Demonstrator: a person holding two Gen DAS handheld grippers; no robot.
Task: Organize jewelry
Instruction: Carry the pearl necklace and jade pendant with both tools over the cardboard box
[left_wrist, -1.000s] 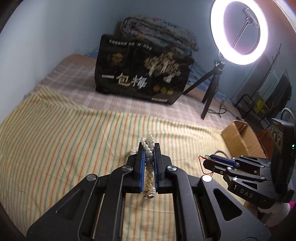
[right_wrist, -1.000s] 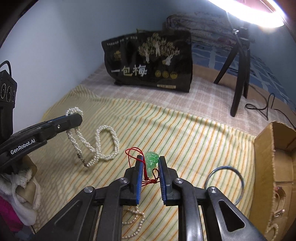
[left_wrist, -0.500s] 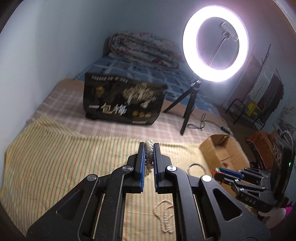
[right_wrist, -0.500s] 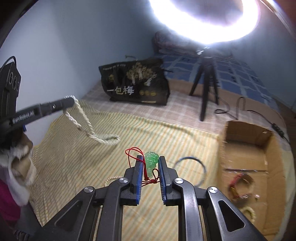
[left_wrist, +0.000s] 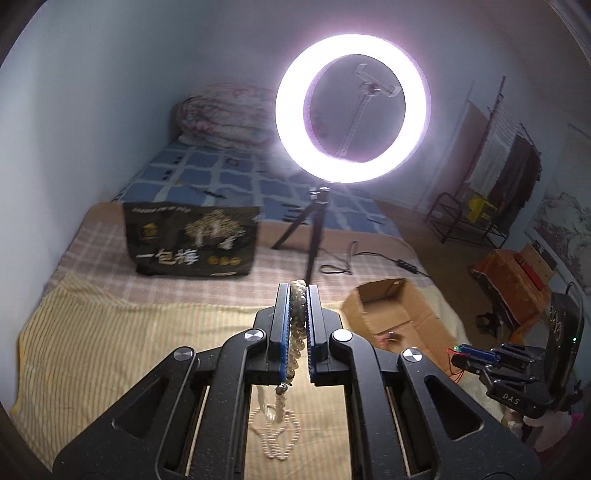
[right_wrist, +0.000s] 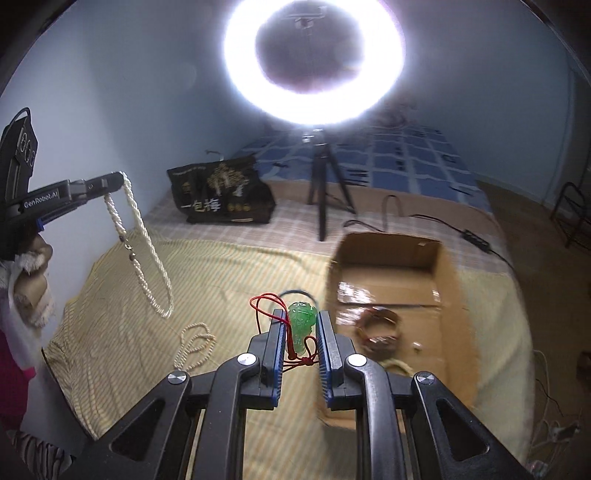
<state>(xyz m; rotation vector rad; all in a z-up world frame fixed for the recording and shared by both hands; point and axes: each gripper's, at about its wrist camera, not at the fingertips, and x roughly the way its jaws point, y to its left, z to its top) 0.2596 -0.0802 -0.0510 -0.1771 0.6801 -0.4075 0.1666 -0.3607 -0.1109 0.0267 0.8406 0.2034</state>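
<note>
Striped bedcover (right_wrist: 110, 314) below both claws: left claw (left_wrist: 299, 325) clamps pearl strand (left_wrist: 297, 317), right claw (right_wrist: 302, 332) nips green pendant (right_wrist: 303, 325), both mid-carry; next, judged: lower each into box (right_wrist: 448, 295) ahead-right and release.

The cardboard box (right_wrist: 391, 280) sits right of centre on the striped cloth (right_wrist: 122, 317), with a bracelet (right_wrist: 376, 328) inside. A bead strand (right_wrist: 195, 343) lies lower left; the ring-light tripod (right_wrist: 325, 184) and printed bag (right_wrist: 221, 195) stand behind.
</note>
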